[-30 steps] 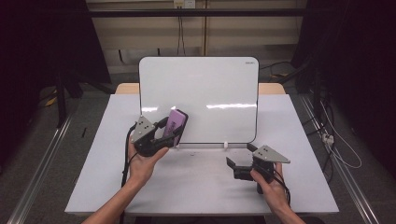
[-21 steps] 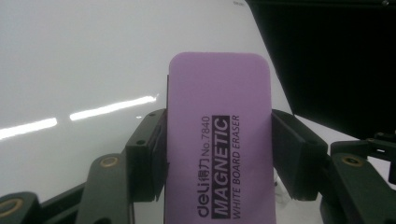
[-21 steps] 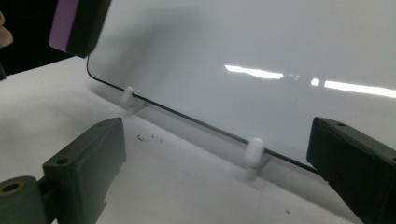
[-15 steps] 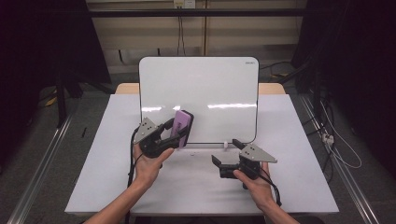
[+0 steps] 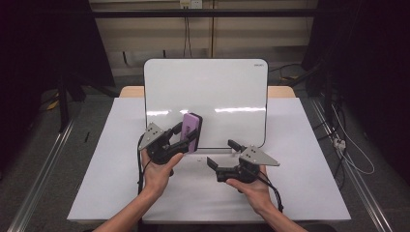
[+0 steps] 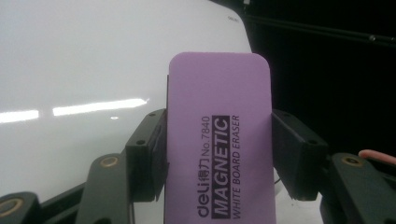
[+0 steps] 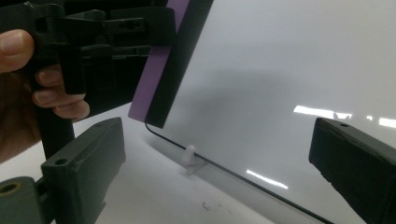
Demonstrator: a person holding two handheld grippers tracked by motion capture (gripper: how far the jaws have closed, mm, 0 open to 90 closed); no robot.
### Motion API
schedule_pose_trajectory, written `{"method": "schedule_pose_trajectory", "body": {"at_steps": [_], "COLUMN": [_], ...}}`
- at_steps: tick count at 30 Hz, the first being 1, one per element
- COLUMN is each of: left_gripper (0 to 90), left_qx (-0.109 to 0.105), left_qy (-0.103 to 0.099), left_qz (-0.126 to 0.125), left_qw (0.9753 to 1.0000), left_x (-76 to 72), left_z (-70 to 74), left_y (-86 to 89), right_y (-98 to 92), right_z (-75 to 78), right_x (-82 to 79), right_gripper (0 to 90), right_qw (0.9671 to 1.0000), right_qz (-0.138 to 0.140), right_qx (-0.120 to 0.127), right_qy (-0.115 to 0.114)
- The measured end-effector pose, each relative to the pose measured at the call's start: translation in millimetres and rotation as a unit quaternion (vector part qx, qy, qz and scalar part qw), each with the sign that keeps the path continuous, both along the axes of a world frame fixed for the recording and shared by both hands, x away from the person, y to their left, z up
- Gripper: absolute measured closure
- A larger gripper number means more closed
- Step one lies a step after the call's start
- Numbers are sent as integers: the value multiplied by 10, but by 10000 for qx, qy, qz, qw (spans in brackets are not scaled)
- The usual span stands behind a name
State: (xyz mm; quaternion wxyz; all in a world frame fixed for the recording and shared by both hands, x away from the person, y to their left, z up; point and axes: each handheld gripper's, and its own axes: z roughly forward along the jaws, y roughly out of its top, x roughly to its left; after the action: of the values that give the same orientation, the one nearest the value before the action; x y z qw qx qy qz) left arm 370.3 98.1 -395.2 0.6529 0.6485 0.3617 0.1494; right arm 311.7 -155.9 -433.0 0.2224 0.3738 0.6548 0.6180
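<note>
A white board [image 5: 212, 92] stands upright at the back of the table, its face blank [image 6: 84, 60] [image 7: 289, 60]. My left gripper [image 5: 186, 133] is shut on a purple whiteboard eraser [image 5: 190, 126], held up against the board's lower left part. The eraser's printed back [image 6: 219, 140] sits between both jaws in the left gripper view. The right gripper view shows the eraser's purple edge and black felt [image 7: 163, 70] by the board. My right gripper [image 5: 222, 153] is open, low in front of the board's bottom edge, its jaws wide apart [image 7: 219, 168].
A white sheet [image 5: 121, 174] covers the table. A small white foot [image 7: 189, 156] props the board's bottom edge. Dark floor, rails and cables [image 5: 348, 150] lie beside the table on both sides.
My left gripper has carried the eraser a little right, closer to the board. My right gripper has moved left and forward toward the board's bottom edge.
</note>
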Motion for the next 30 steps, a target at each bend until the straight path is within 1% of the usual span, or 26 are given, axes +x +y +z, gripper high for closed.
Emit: {"method": "schedule_pose_trajectory", "body": {"at_steps": [1, 3, 5, 6, 7, 8, 9, 10, 11, 12, 13, 14, 15, 16, 18, 19, 20, 21, 22, 24, 27, 30], "left_gripper": [412, 412, 412, 412, 412, 412, 412, 412, 412, 412, 412, 412, 412, 412, 412, 411, 412, 411, 412, 412, 412, 412], "left_qx": [-18, -21, -3, 4, -23, 25, -12, 48, 26, 28, 12, 16, 49, 44, 29, 15, 31, 32, 9, 22, 38, 17], "left_qy": [-7, -10, -13, -25, -7, 1, 25, 1, 36, 33, 48, 58, 63, 53, 62, 73, 86, 90, 98, 91, 109, 113], "left_qz": [1, -14, -21, -17, -17, -36, -24, -38, -36, -49, -59, -62, -75, -79, -91, -96, -98, -93, -103, -107, -120, -131], "left_qw": [10000, 10000, 10000, 10000, 10000, 10000, 10000, 10000, 10000, 10000, 10000, 10000, 9999, 9999, 9999, 9999, 9999, 9999, 9999, 9999, 9999, 9998], "left_x": [-3, -6, -6, -7, -9, -8, -12, -9, -15, -17, -21, -25, -26, -27, -34, -35, -36, -35, -32, -27, -34, -33], "left_z": [0, -1, -8, -15, -24, -34, -44, -53, -62, -69, -74, -76, -78, -82, -93, -99, -104, -107, -106, -104, -119, -130], "left_y": [-13, -35, -48, -49, -56, -50, -54, -51, -57, -61, -69, -72, -72, -76, -88, -93, -97, -96, -96, -92, -104, -125], "right_y": [21, 63, 115, 142, 165, 192, 214, 239, 265, 289, 310, 327, 340, 353, 366, 369, 369, 371, 371, 377, 378, 376], "right_z": [9, 24, 31, 27, 18, 6, -7, -18, -25, -32, -40, -52, -65, -77, -93, -95, -100, -100, -104, -110, -121, -126], "right_x": [4, 19, 34, 42, 50, 58, 63, 65, 65, 68, 76, 83, 91, 102, 111, 114, 121, 121, 123, 126, 130, 137], "right_gripper": [47, 110, 153, 170, 182, 209, 253, 303, 331, 337, 363, 399, 411, 412, 440, 438, 456, 492, 495, 509, 534, 573], "right_qw": [10000, 9999, 9996, 9994, 9994, 9991, 9985, 9981, 9979, 9973, 9966, 9963, 9962, 9957, 9952, 9942, 9936, 9933, 9936, 9927, 9922, 9914], "right_qz": [-7, 54, 65, 65, 67, 100, 128, 140, 143, 155, 178, 124, 71, 91, 37, 38, 32, -31, -64, -55, -41, -13], "right_qx": [31, 147, 264, 339, 349, 412, 505, 573, 611, 691, 768, 799, 825, 860, 916, 1002, 1054, 1095, 1081, 1148, 1184, 1240], "right_qy": [-27, -33, -28, -3, 41, 102, 157, 169, 142, 188, 258, 280, 282, 322, 354, 385, 402, 370, 317, 364, 380, 414]}}
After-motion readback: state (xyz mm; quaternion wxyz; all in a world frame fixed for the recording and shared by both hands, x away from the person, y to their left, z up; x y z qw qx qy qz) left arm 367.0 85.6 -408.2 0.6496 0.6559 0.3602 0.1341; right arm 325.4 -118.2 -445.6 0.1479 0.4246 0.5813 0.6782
